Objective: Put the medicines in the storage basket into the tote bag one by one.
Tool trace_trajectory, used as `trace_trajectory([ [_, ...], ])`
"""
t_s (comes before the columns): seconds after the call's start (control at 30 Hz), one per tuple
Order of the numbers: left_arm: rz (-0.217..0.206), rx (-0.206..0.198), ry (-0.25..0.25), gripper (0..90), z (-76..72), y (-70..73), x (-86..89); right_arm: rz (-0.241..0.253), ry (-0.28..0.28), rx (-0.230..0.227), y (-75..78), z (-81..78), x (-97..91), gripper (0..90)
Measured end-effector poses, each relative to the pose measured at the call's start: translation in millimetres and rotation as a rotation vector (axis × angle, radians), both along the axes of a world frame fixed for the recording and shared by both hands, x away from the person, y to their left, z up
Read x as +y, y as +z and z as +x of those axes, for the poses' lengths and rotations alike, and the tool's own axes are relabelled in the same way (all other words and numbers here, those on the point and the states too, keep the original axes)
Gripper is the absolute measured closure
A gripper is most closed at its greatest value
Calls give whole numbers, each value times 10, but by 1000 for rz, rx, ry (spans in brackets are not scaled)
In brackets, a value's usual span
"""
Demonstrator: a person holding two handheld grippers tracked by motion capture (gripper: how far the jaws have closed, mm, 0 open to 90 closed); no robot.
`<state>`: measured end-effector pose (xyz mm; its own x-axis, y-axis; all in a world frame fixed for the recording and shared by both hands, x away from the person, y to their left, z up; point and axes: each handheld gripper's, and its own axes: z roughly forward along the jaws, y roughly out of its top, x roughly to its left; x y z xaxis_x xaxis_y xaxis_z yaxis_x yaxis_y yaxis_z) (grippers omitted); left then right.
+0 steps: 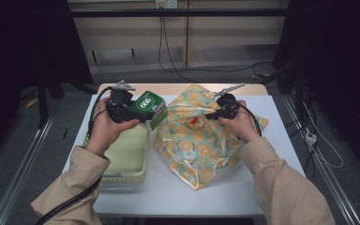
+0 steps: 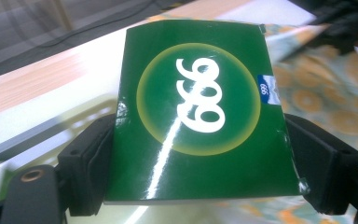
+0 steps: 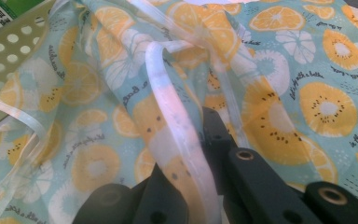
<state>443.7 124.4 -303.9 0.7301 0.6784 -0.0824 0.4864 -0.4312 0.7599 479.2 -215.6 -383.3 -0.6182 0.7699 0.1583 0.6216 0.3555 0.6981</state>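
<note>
High view. Item 1: green box (image 1: 151, 108), "999" on its face, clamped between the fingers of the left gripper (image 1: 138, 114); held in the air above the far end of the tray, just short of the bag's near edge. Item 2: fruit-print bag (image 1: 201, 140), flat on the white counter (image 1: 272, 140), mouth turned twd the box. Right gripper (image 1: 214, 113) is down at the bag's upper edge, fingers pinching the rim. Item 3: pale green tray (image 1: 129, 159), under and behind the left fingers; bare floor visible, no contents seen.

Left gripper view. Box (image 2: 200, 116) sits square between both fingers (image 2: 91, 172), which are set wide to the box's width and press its two sides. Bag fabric (image 2: 335, 107) lies beyond and to the right of the fingers; the other gripper (image 2: 345, 25) is farther off at the top right.

Right gripper view. Fingers (image 3: 256, 182) are narrow, closed on the bag's white-trimmed rim (image 3: 177, 116), which rises in a fold just ahead of them. Perforated tray wall (image 3: 4, 70) lies far left of the fingers. Whether the mouth is properly open: can't tell; bag interior not visible, contents unknown.

Status (est.): box picked up, bag rim gripped. Left: open mouth wider, slide box in, release. Approx. halfway.
</note>
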Motion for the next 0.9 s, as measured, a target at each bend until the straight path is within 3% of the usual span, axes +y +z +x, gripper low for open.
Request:
trace_trajectory([
  [0.23, 27, 17, -84, 170, -49, -153, -414, -1, -2, 0, 10, -2, -15, 887],
  [0.47, 40, 31, -138, 170, -62, -287, -697, 13, -3, -4, 43, -2, -45, 887],
  [0.57, 39, 38, -142, 170, -54, -336, -788, 15, -6, -3, 48, -3, -61, 887],
  [0.63, 66, 32, -149, 169, -43, -362, -839, 15, -5, -5, 48, -2, -66, 887],
  [0.67, 49, 44, -150, 169, -44, -387, -869, 17, -5, -7, 48, -1, -70, 887],
  [0.9, 50, 67, -166, 169, -8, -541, -1020, 21, -6, -8, 58, -5, -77, 887],
])
